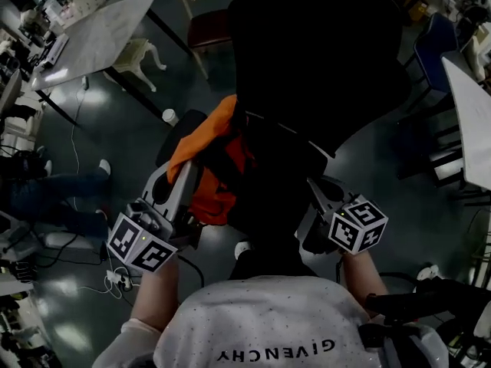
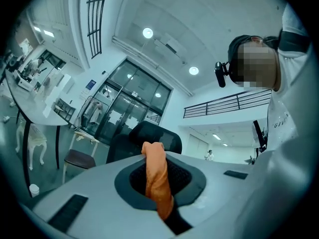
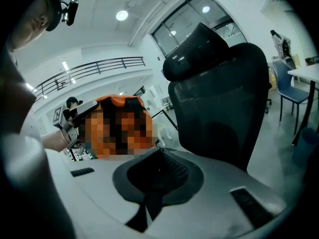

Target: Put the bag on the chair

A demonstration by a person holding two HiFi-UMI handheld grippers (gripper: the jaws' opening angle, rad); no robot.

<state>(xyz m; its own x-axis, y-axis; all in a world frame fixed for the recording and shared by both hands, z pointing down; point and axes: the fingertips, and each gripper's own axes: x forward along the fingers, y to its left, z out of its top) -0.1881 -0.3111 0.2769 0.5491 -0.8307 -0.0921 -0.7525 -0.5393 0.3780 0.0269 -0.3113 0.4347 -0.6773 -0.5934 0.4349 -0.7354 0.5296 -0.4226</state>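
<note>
bag (image 1: 217, 167): 1, orange and black, at near left edge of the office chair (image 1: 322, 75); resting on seat or not, can't tell
left tool (image 2: 162, 193): clamped on bag's orange strap (image 2: 154, 156)
right tool (image 3: 158, 176): closed, nothing in it, near side of office chair
chairs: 3 – office chair, wooden one (image 1: 209, 25) behind it, blue one (image 1: 433, 48) to its right
counters: 2, white (image 1: 100, 29), (image 1: 472, 113)
floor (image 1: 130, 121): dark, glossy
room: big hall, glass front, ceiling lights

Orange bag (image 1: 217, 167) aloft beside black chair (image 1: 322, 52)
</note>
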